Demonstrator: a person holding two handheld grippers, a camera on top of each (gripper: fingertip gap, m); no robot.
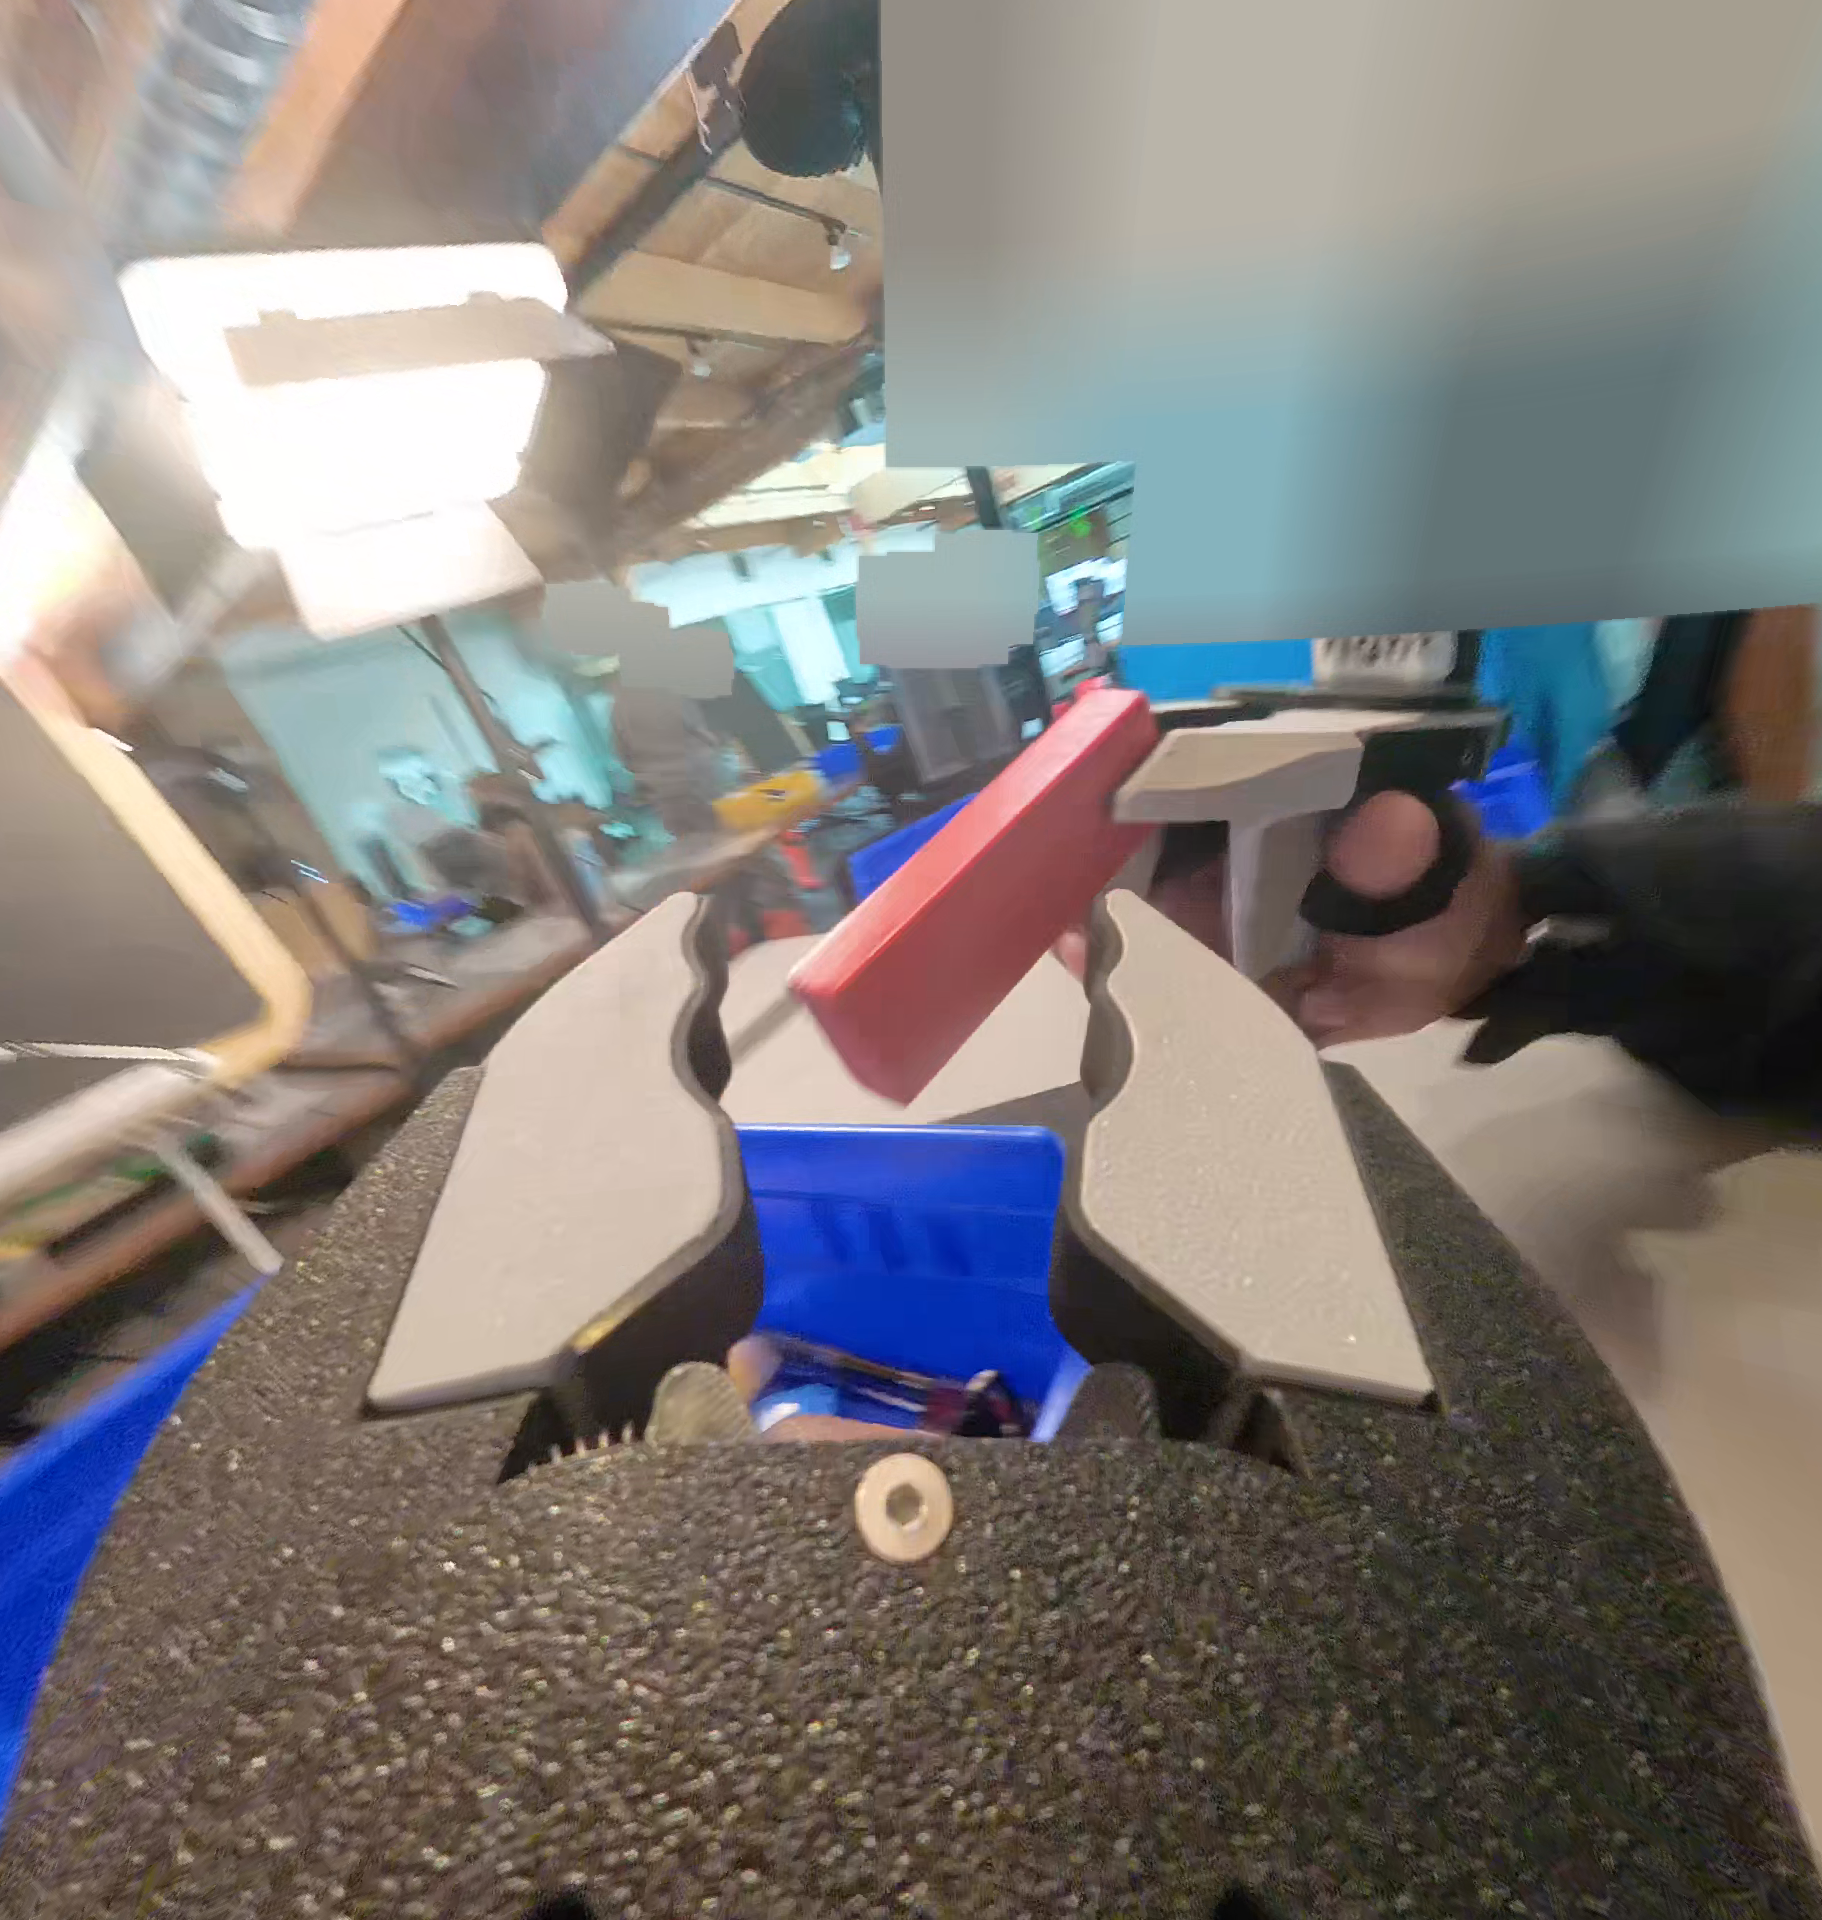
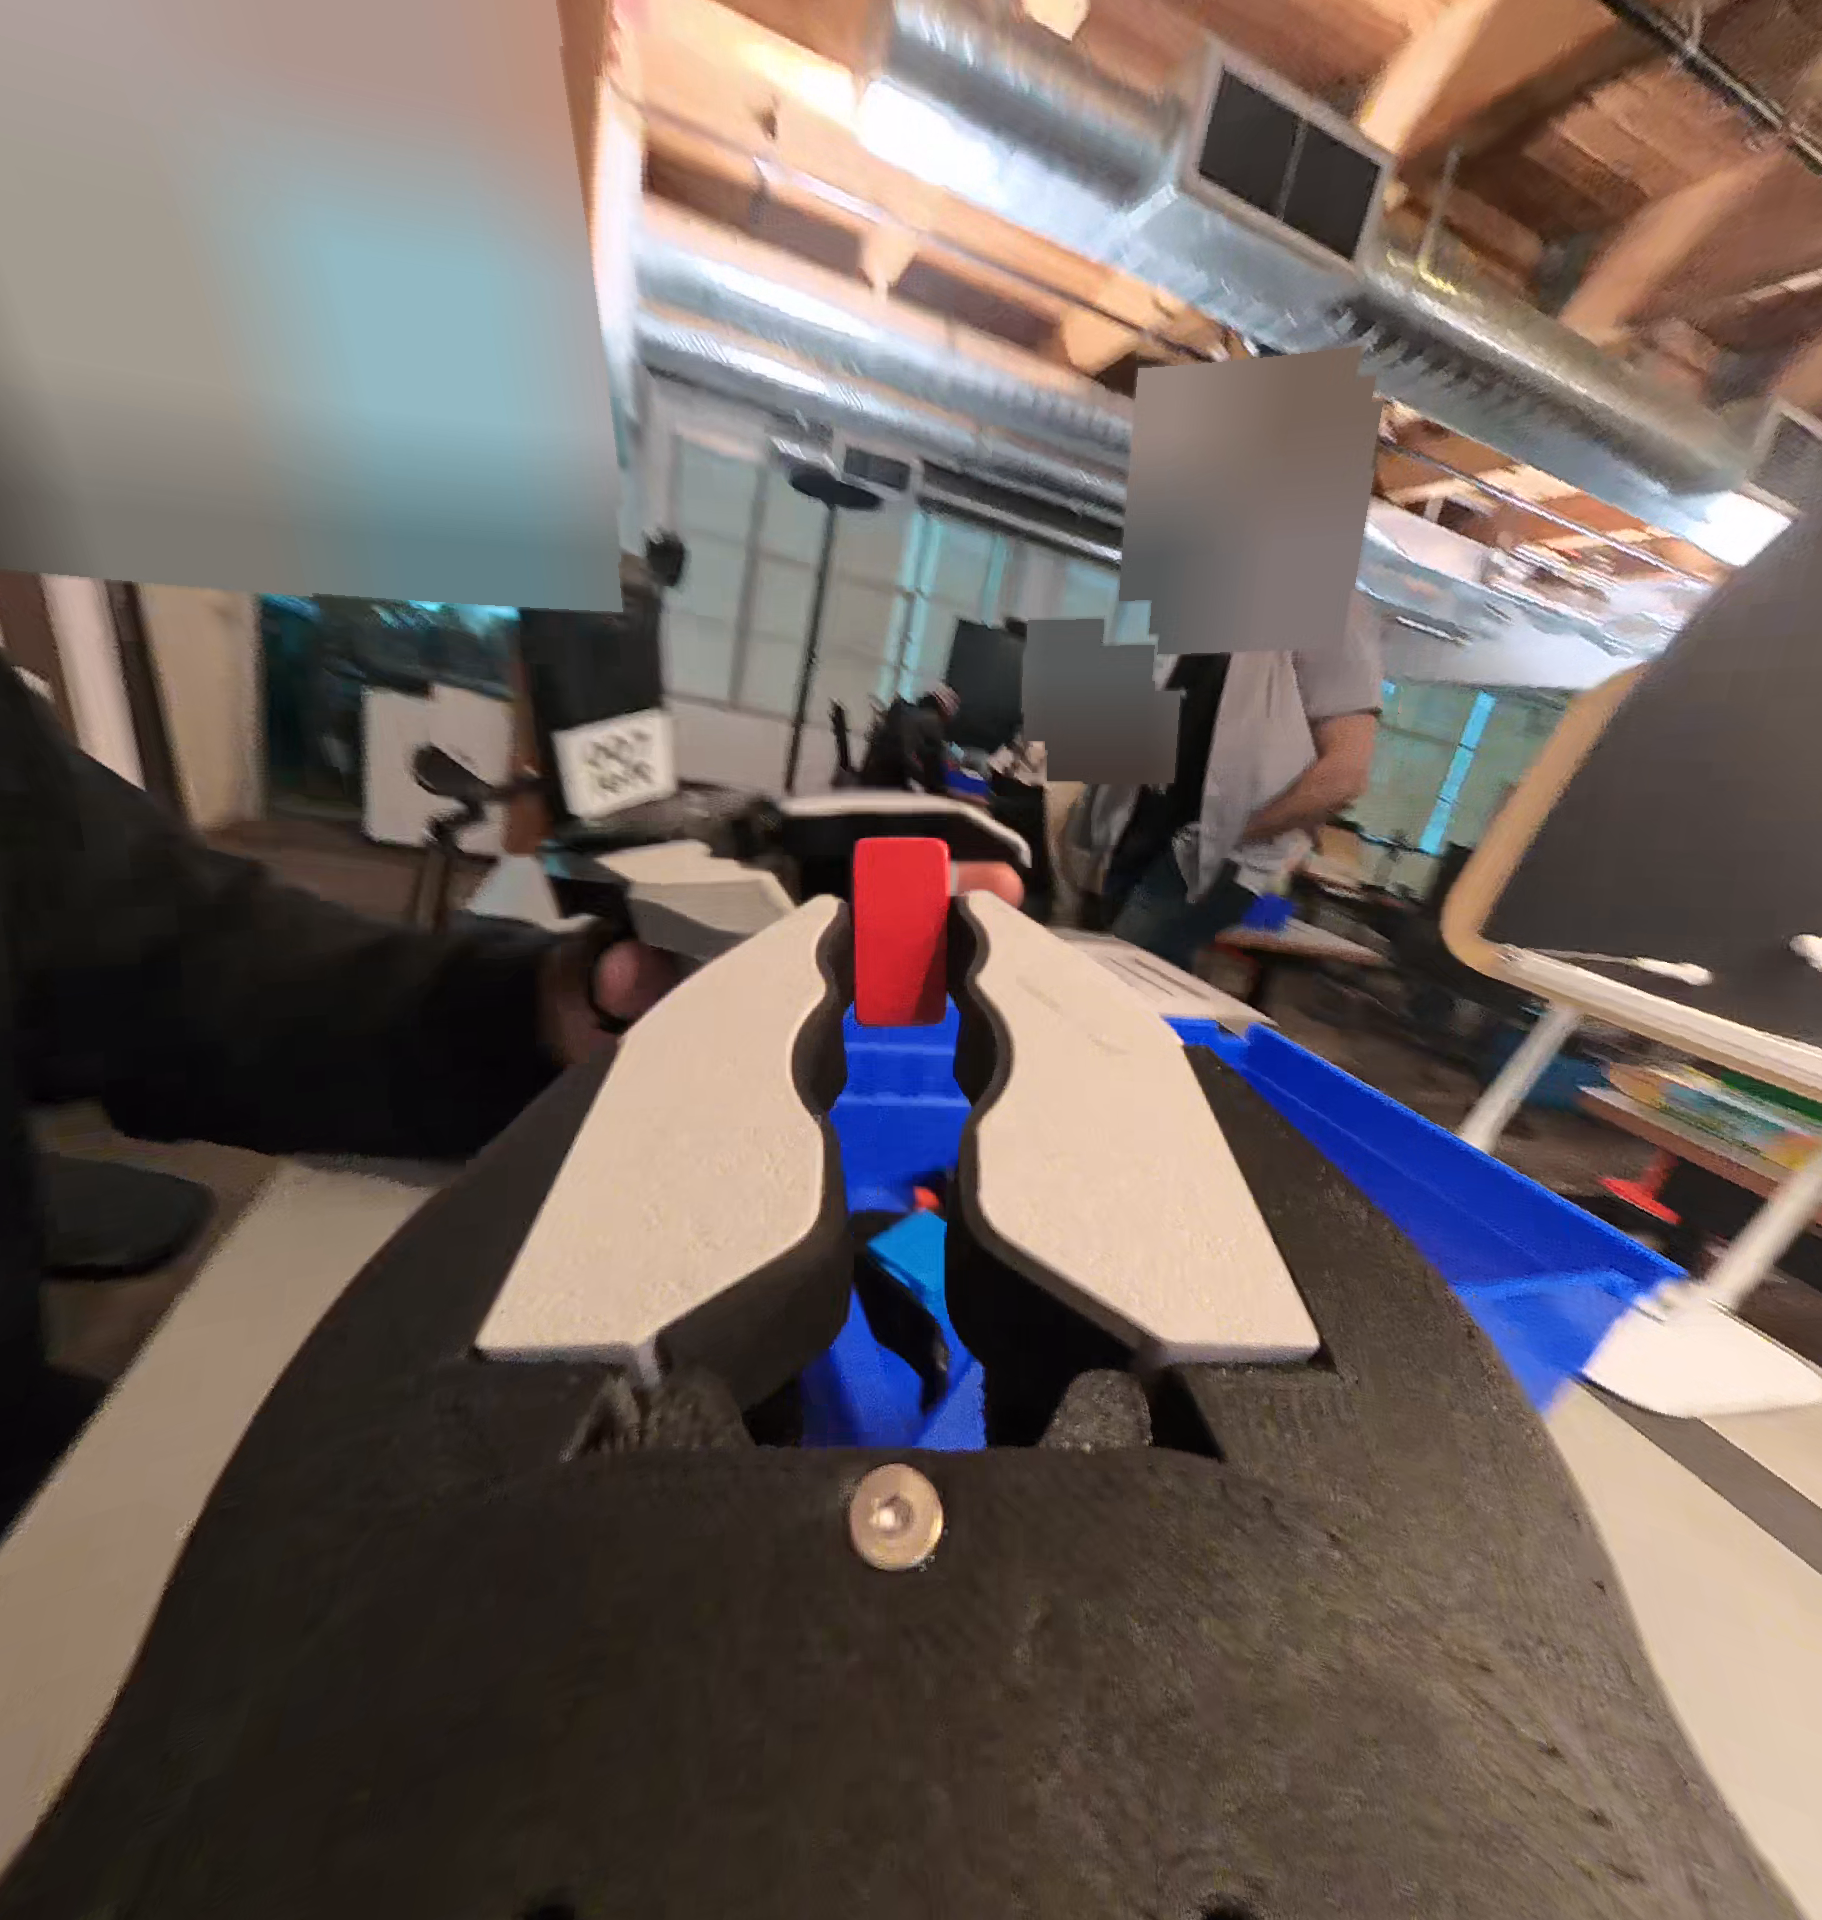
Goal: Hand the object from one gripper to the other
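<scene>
A flat red block (image 1: 964, 904) is held in the air, tilted, with its lower end between the open fingers of my left gripper (image 1: 907, 920). I see no contact between the left fingers and the block. My right gripper (image 1: 1146, 764) comes in from the right, held by a hand, and grips the block's upper end. In the right wrist view my right gripper (image 2: 899, 920) is shut on the red block (image 2: 899, 935), seen end-on and upright. My left gripper (image 2: 813, 854) shows just beyond it, jaws spread around the block's far part.
A blue bin (image 1: 896, 1226) with small items sits below both grippers on a white table (image 1: 1613, 1351); its rim (image 2: 1406, 1174) runs to the right. A black-sleeved arm (image 2: 211, 935) reaches in from the left. People and workbenches stand in the background.
</scene>
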